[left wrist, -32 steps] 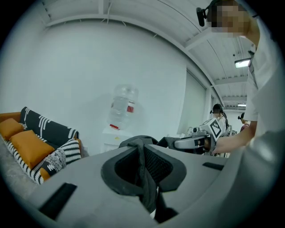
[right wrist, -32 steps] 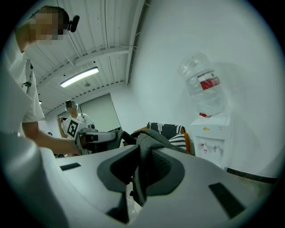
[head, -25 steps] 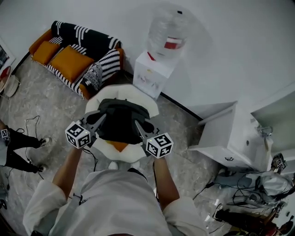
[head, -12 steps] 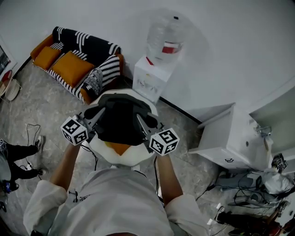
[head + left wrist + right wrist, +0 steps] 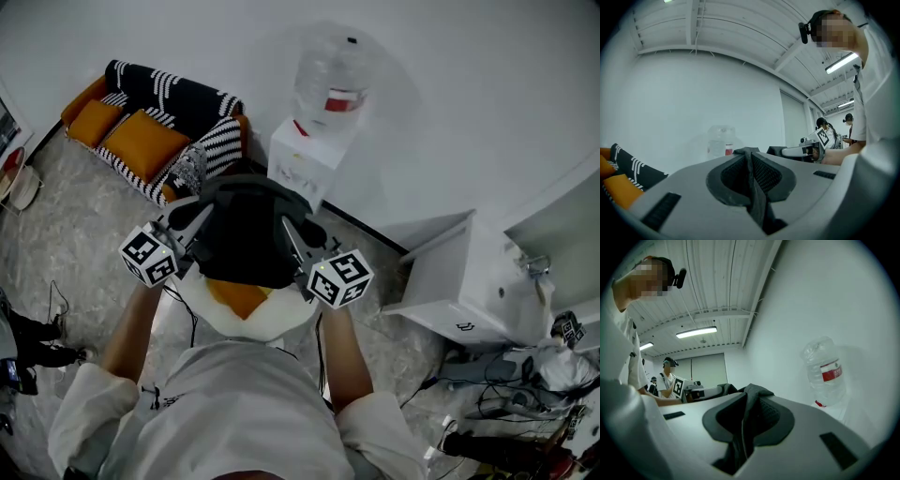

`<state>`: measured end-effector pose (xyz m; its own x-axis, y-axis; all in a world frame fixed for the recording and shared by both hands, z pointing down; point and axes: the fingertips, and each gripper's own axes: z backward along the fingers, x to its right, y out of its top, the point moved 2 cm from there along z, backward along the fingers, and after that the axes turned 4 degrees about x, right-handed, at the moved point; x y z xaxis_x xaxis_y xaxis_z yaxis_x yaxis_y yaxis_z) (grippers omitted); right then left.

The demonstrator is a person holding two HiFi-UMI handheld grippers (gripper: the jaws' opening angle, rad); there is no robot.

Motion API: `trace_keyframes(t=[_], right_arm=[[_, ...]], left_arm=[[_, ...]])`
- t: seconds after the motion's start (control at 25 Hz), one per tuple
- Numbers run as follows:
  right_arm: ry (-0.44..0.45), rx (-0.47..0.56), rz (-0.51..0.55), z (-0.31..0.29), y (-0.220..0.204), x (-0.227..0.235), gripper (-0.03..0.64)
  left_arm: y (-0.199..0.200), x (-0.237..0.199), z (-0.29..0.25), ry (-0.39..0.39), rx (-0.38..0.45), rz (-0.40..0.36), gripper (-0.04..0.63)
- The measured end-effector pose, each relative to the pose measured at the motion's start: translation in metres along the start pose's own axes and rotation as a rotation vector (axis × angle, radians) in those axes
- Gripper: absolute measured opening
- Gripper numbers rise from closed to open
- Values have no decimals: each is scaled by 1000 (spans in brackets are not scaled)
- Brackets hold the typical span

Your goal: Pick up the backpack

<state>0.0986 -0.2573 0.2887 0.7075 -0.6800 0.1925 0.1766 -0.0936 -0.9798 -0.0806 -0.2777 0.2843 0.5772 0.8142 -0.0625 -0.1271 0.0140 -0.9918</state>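
One black backpack (image 5: 246, 239) is held between two grippers above a white chair (image 5: 281, 323). The left gripper (image 5: 201, 216) is pinched narrowly on a strap (image 5: 751, 173), the right gripper (image 5: 292, 232) on a second strap (image 5: 745, 420). The pinched straps are shown only by the gripper views, and the sofa (image 5: 159, 122) only by the head view.

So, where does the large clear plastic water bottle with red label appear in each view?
Head view: bottle top centre.
Left gripper view: bottle left of centre.
Right gripper view: bottle at right.
Shared landmark: black fabric backpack, central in every view.
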Motion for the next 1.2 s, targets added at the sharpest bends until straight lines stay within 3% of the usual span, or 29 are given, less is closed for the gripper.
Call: trace_keyframes(t=[1.2], right_arm=[[19, -13, 14, -11, -1, -1, 46]], left_arm=[[-4, -10, 6, 13, 9, 32, 31]])
